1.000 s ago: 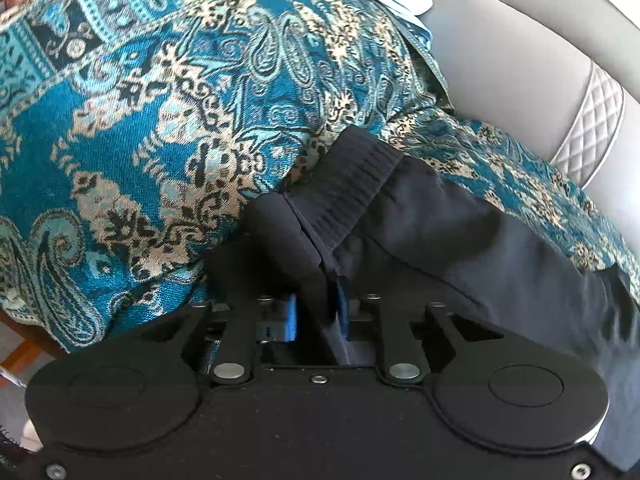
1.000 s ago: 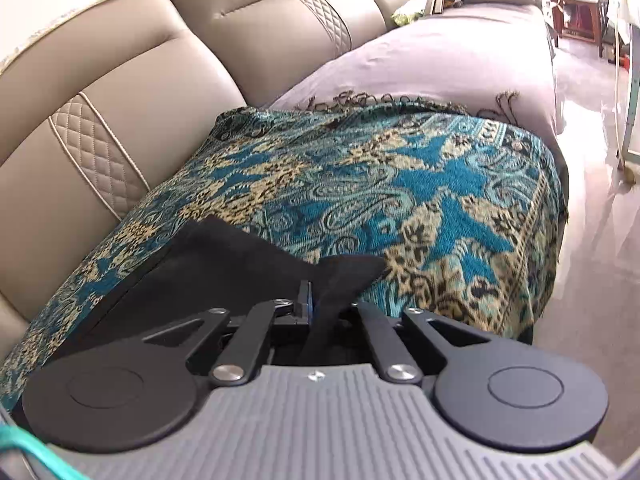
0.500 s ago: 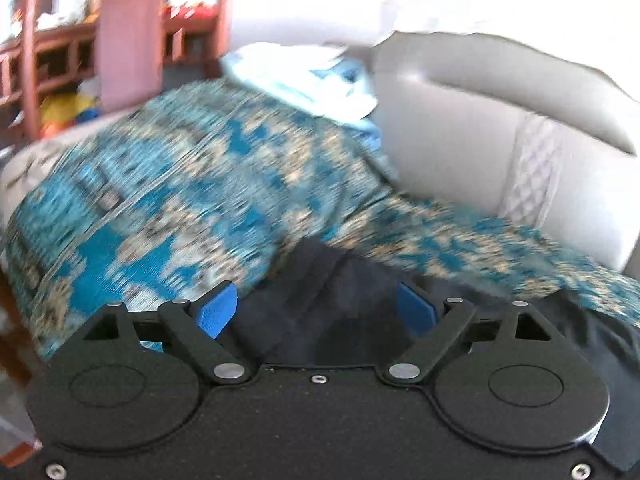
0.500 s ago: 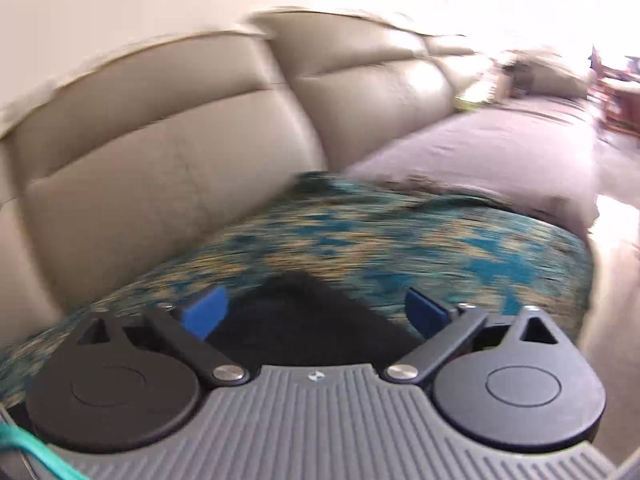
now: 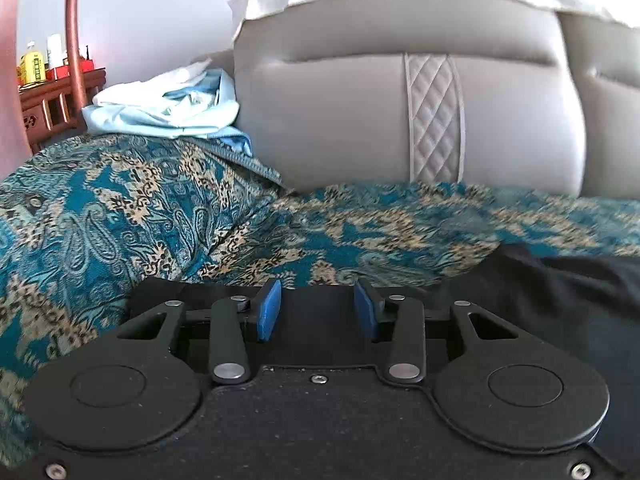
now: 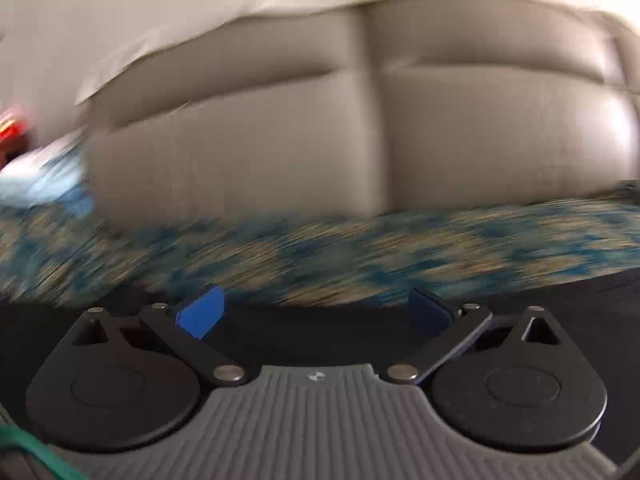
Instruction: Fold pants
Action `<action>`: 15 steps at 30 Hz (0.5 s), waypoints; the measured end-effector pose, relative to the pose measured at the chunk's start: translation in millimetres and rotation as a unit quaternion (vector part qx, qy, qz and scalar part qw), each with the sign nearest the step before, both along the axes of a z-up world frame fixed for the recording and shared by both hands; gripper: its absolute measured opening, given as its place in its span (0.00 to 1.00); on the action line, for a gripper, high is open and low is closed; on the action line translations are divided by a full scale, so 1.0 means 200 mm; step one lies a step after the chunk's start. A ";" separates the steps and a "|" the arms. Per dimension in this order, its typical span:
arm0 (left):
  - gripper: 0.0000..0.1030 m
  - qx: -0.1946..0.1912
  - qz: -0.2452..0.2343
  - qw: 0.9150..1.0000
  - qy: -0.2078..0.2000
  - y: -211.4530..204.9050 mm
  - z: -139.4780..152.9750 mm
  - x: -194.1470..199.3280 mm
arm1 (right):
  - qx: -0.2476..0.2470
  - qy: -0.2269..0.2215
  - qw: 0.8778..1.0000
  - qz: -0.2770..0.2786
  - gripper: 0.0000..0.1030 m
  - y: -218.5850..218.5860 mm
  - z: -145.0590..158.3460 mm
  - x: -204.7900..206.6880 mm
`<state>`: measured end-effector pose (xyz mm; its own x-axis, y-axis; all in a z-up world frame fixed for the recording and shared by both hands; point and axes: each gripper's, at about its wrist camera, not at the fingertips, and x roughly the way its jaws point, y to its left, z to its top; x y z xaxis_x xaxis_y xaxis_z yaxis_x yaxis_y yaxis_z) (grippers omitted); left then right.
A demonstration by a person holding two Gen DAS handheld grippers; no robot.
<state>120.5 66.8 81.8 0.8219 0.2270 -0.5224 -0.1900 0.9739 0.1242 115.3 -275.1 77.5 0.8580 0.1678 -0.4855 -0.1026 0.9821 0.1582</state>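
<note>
The black fabric pants point(image 5: 568, 292) lie flat on the teal paisley throw point(image 5: 120, 216), below the left gripper point(image 5: 317, 312), jaws closing on nothing, and the right gripper point(image 6: 316, 312), spread wide, empty. Next, pinch 2 edge corners evenly.

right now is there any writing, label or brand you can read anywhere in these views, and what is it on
None can be read.
Yellow bottle on the wooden side table: has a label, too small to read.
Red box beside it: no print legible.
Small mark on the right gripper housing: a logo, not letters; that view is motion blurred.
</note>
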 end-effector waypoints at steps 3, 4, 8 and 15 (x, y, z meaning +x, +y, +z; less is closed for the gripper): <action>0.37 0.011 0.026 0.999 0.023 0.08 -0.09 0.12 | 0.005 0.035 0.996 0.077 0.99 0.26 -0.07 0.01; 0.37 0.013 0.041 0.999 0.032 0.11 -0.12 0.15 | 0.000 0.042 0.995 0.093 0.98 0.34 -0.09 0.00; 0.38 -0.008 0.089 0.995 0.037 0.28 -0.25 0.17 | -0.044 0.036 0.994 0.093 0.95 0.54 -0.15 -0.06; 0.39 0.001 0.081 0.997 -0.002 0.35 -0.32 0.13 | -0.116 0.046 0.992 0.032 0.97 0.56 -0.21 0.10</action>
<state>145.7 136.2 17.7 0.7758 0.3588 -0.5190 -0.3458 0.9298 0.1260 134.5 -162.9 35.2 0.8000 0.0950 -0.5925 -0.1607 0.9852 -0.0590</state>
